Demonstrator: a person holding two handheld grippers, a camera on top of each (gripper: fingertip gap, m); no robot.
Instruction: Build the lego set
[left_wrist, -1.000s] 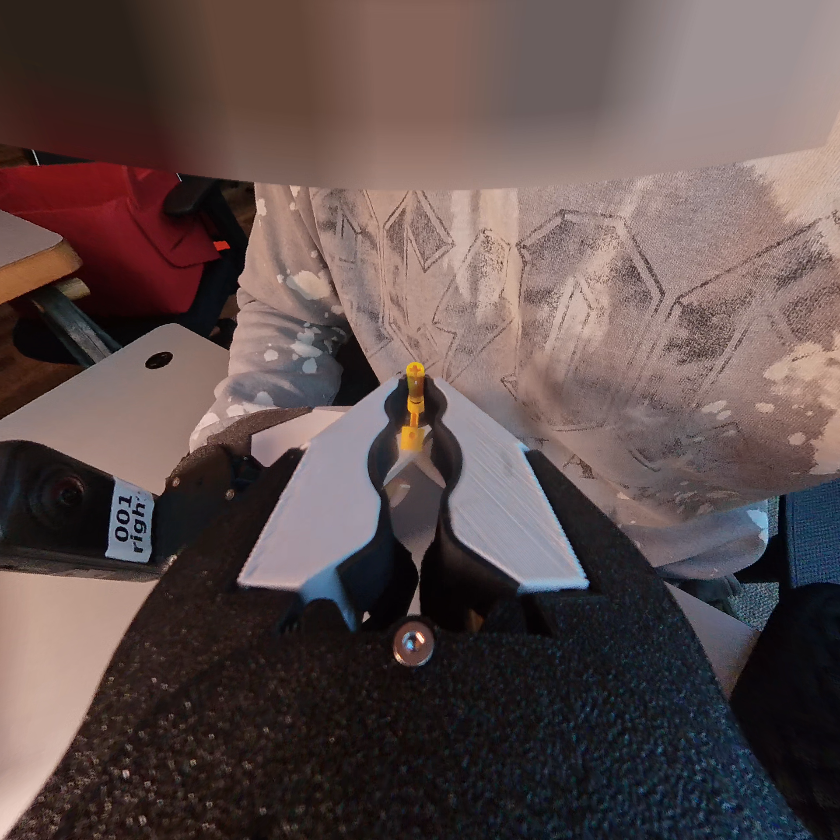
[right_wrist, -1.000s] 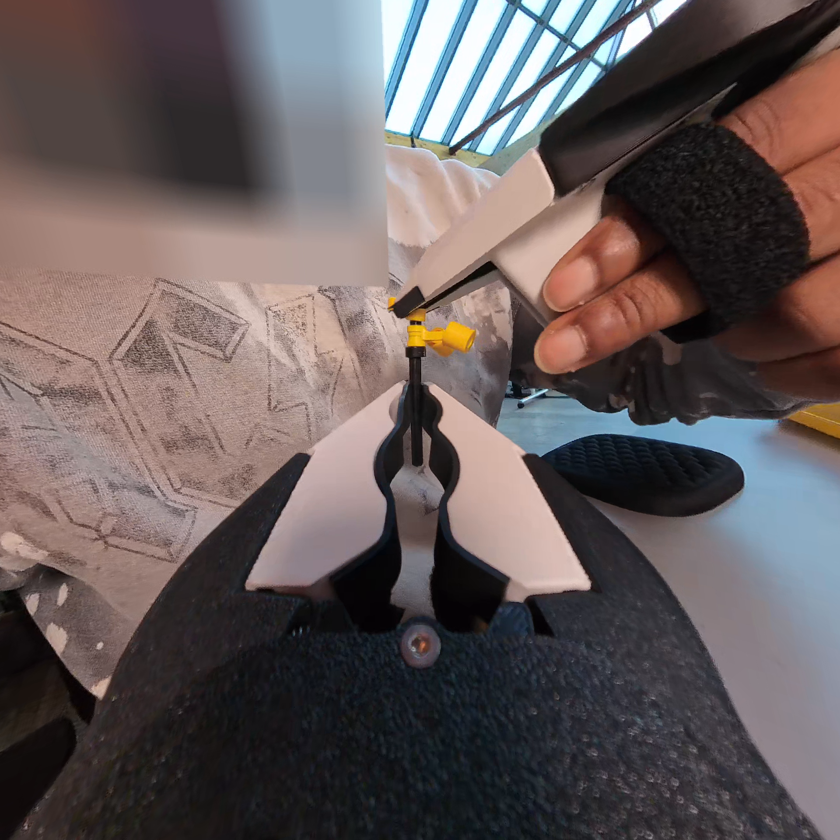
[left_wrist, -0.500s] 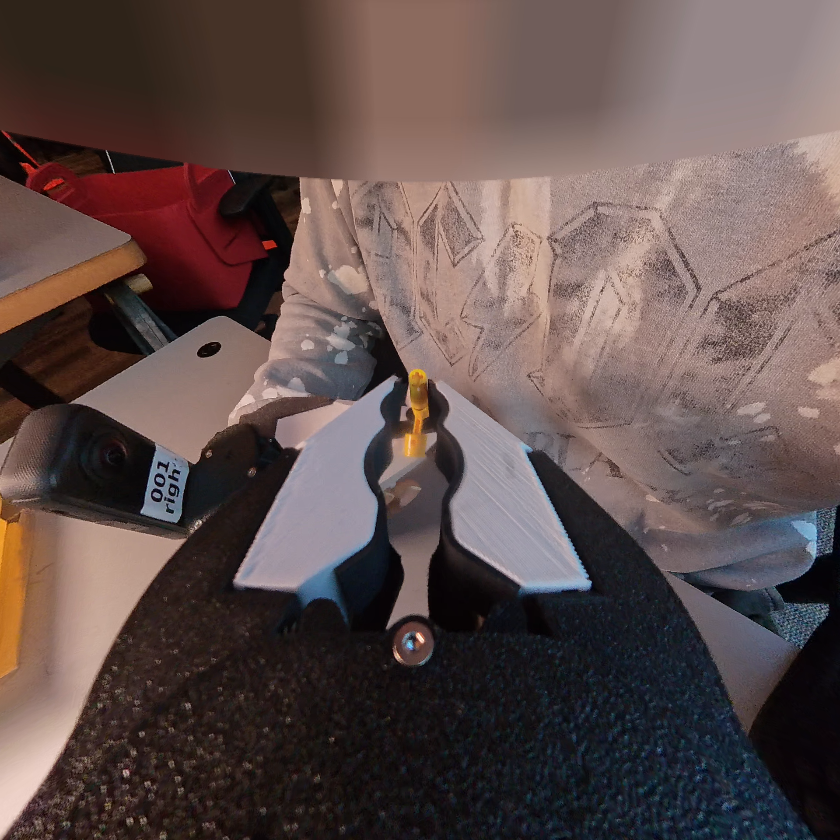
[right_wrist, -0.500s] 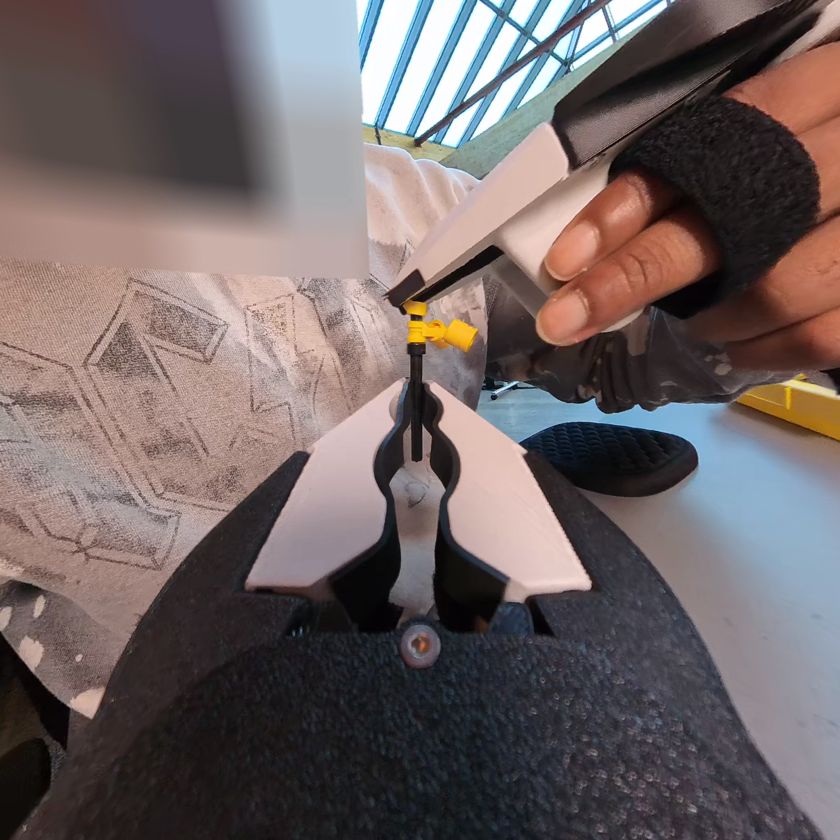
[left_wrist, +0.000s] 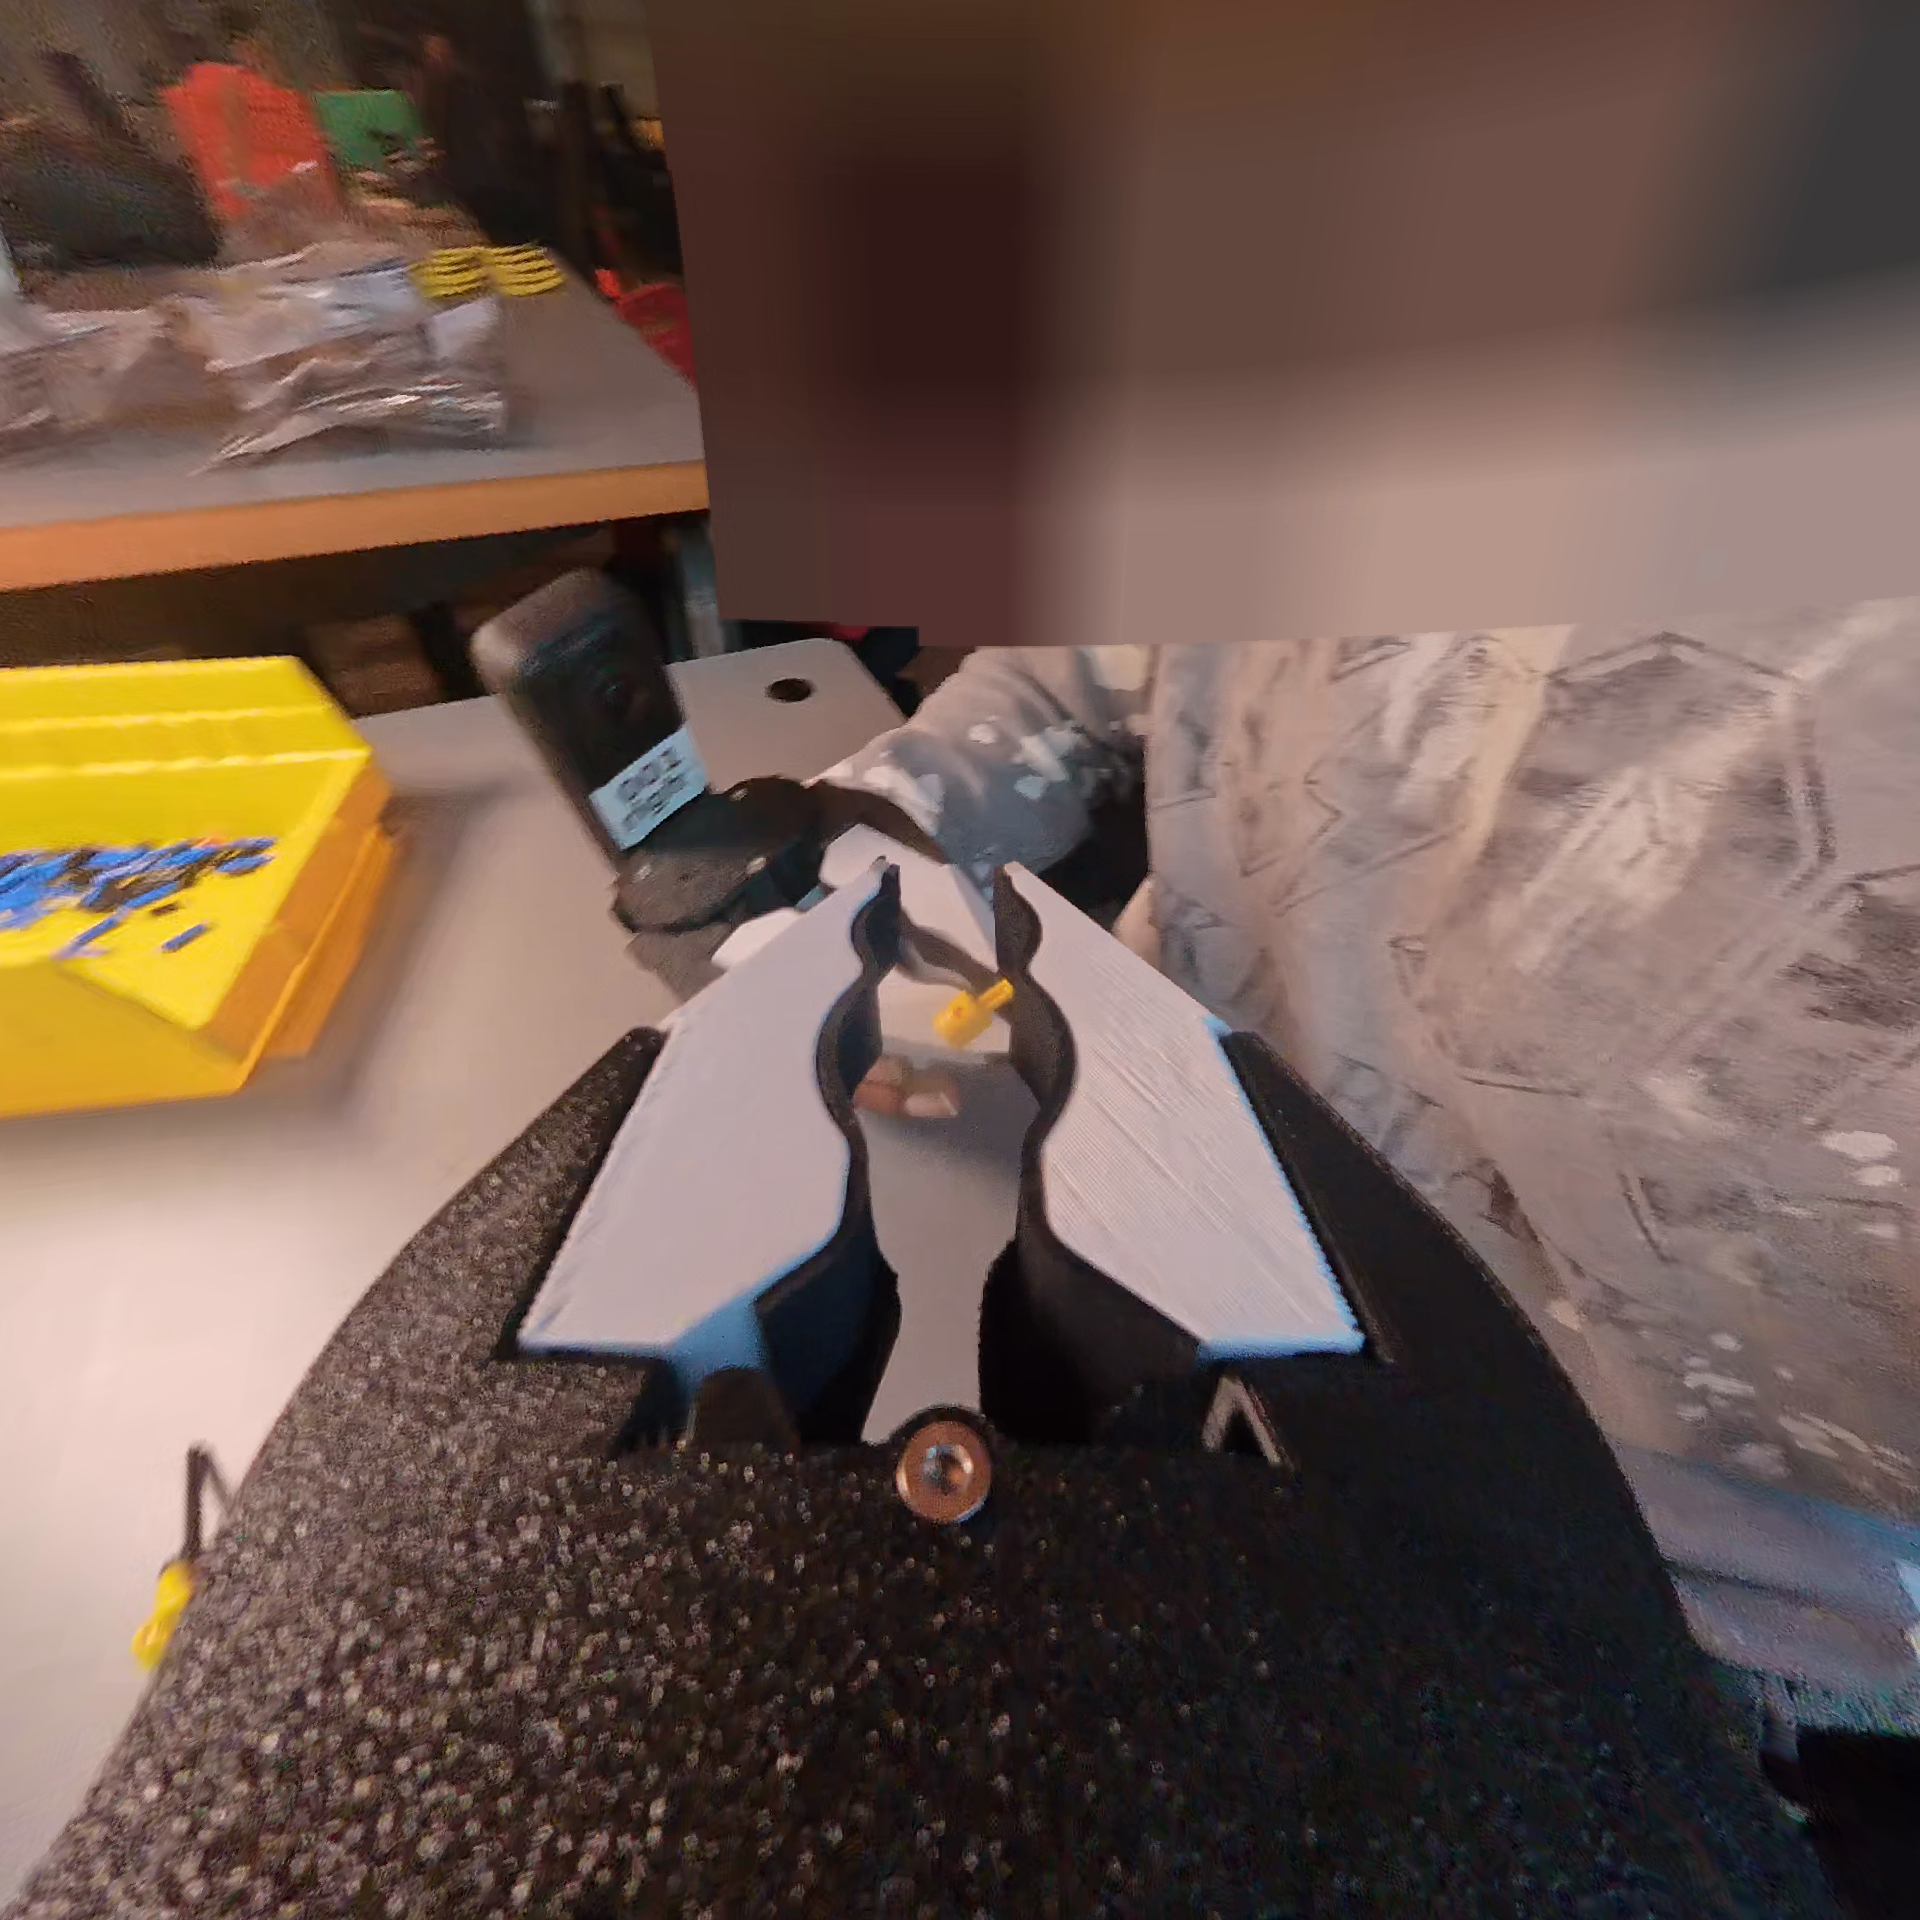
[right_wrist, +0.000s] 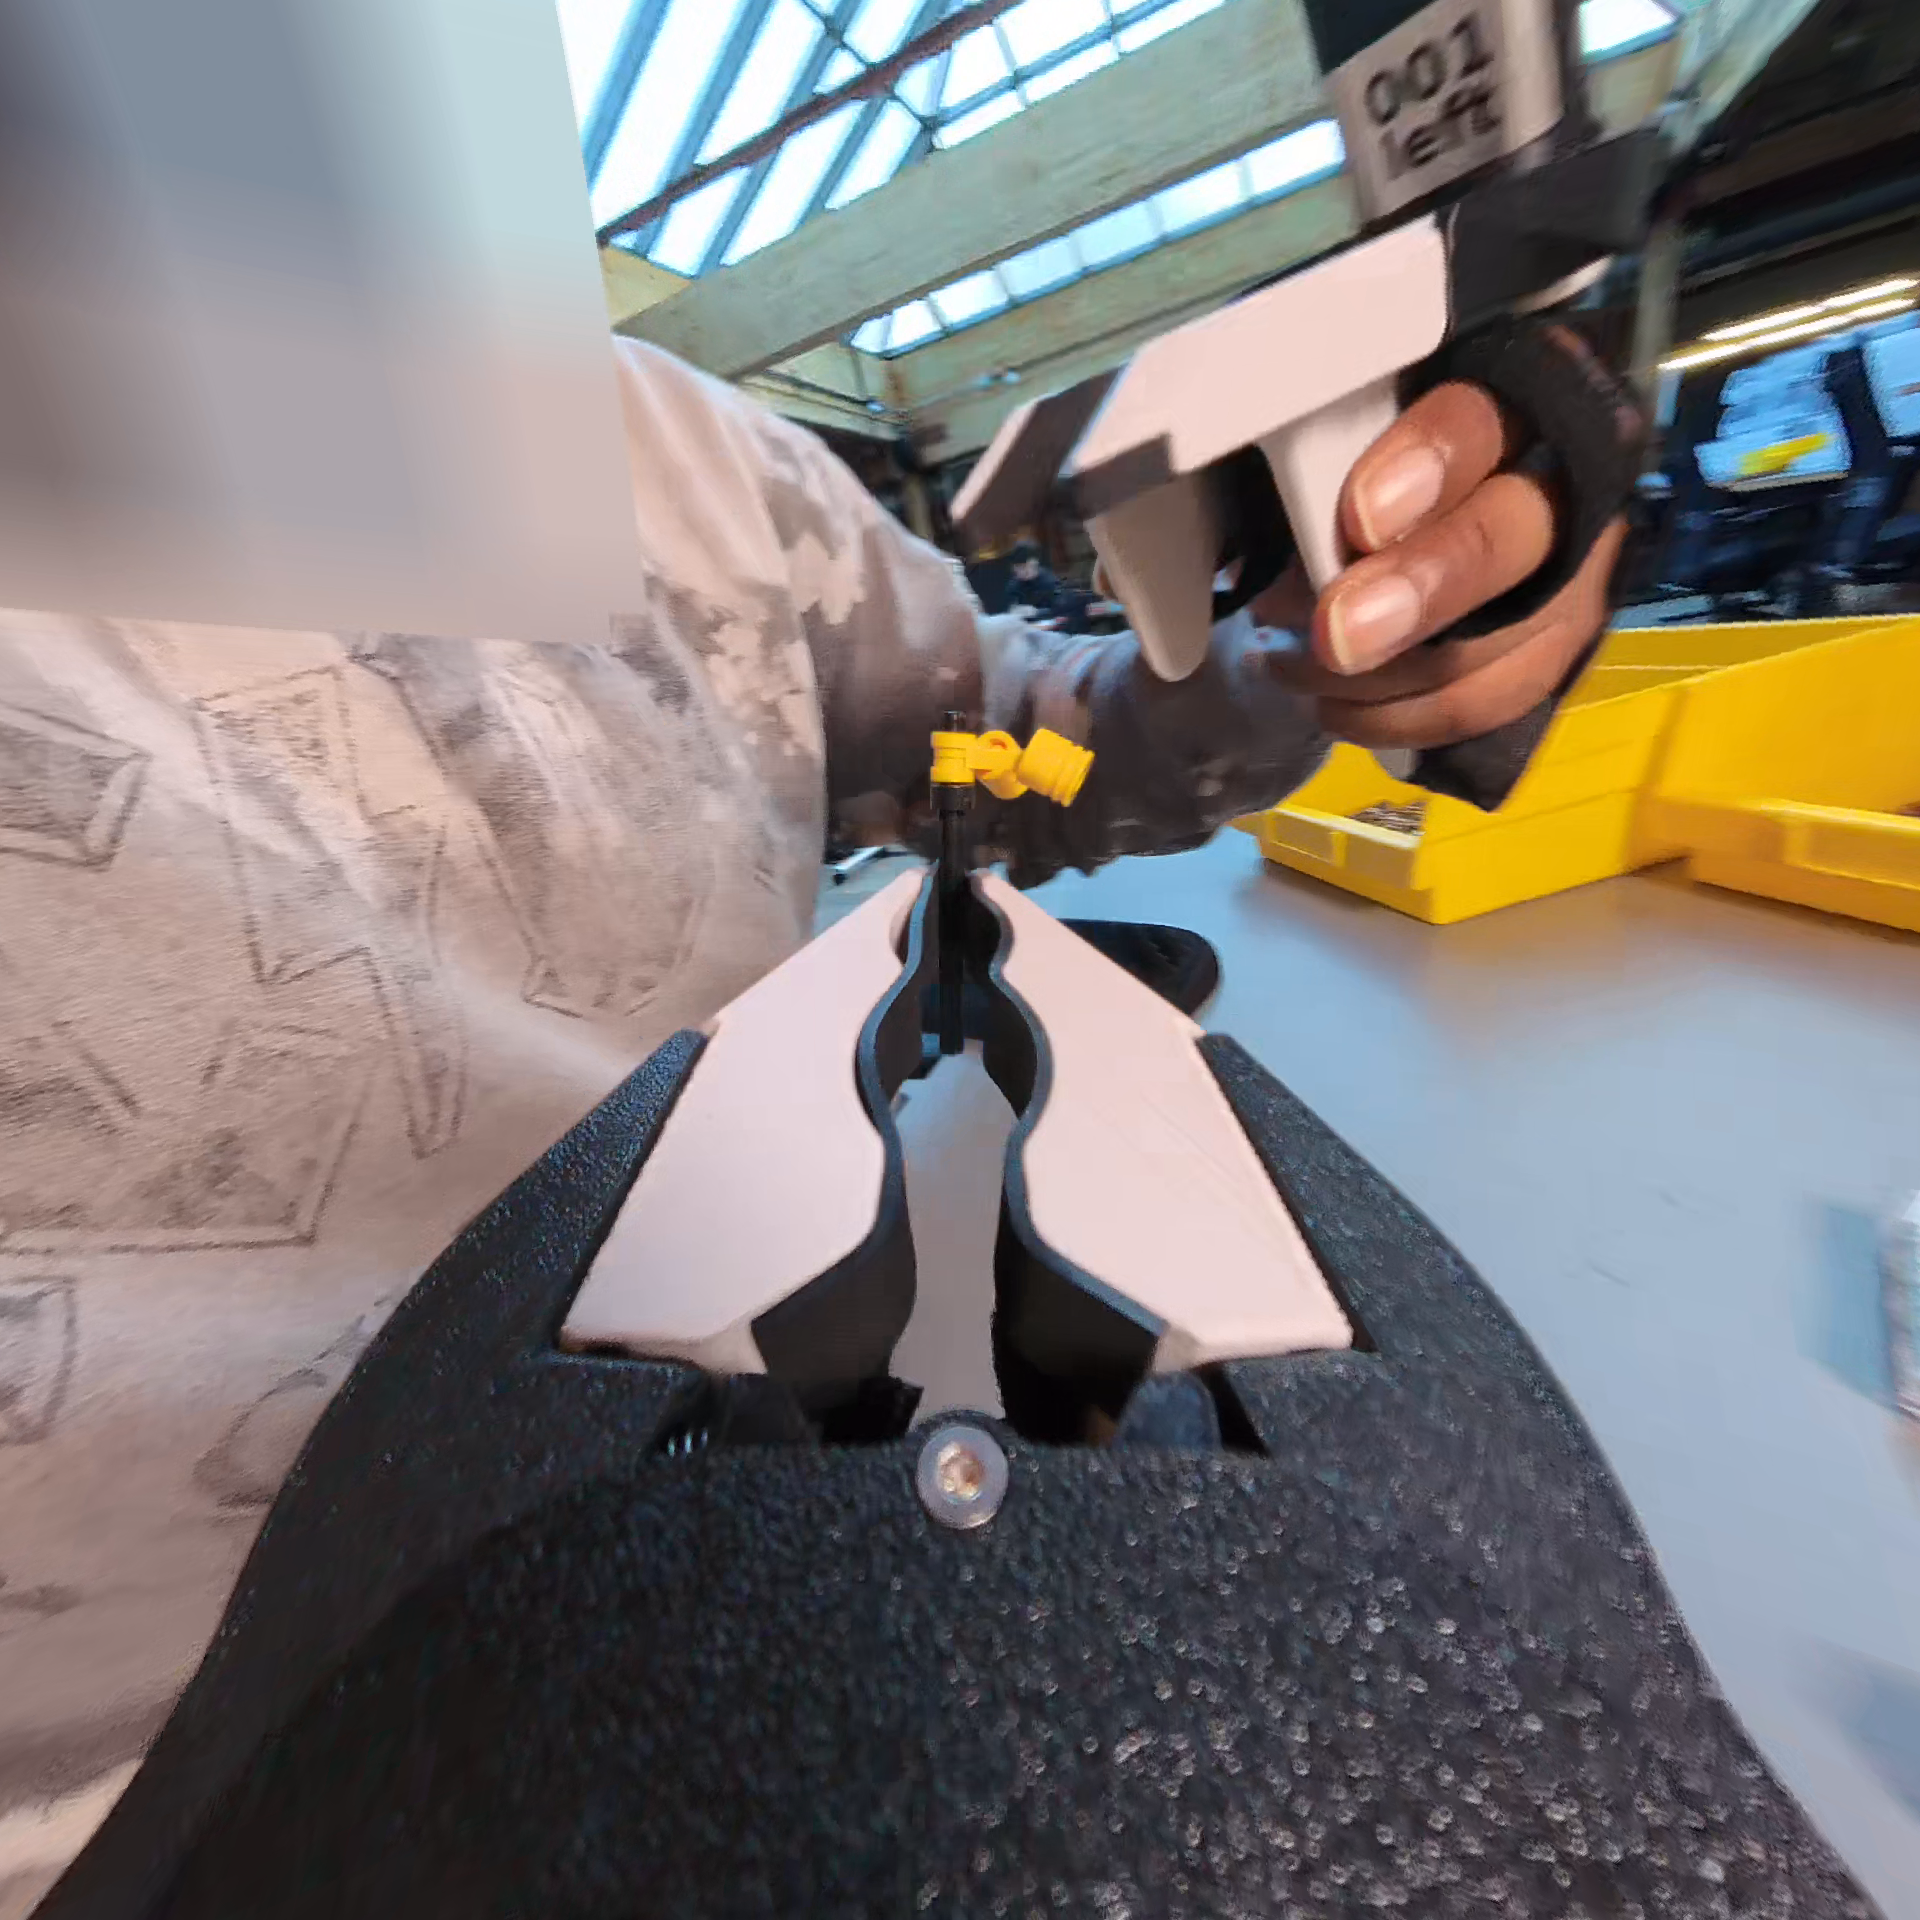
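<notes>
Two grippers show. Nearest in the right wrist view, the right gripper pinches a thin black rod between its nearly closed tips; a yellow connector piece sits on the rod's top end. Beyond, the left gripper stands apart from it, fingers parted and holding nothing. Farther off, yellow bins rest on the grey table.

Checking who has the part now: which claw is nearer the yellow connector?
Right. The right claw is shut on the black axle that carries the yellow connector; the left claw is open, up and to the right, apart from it.
</notes>
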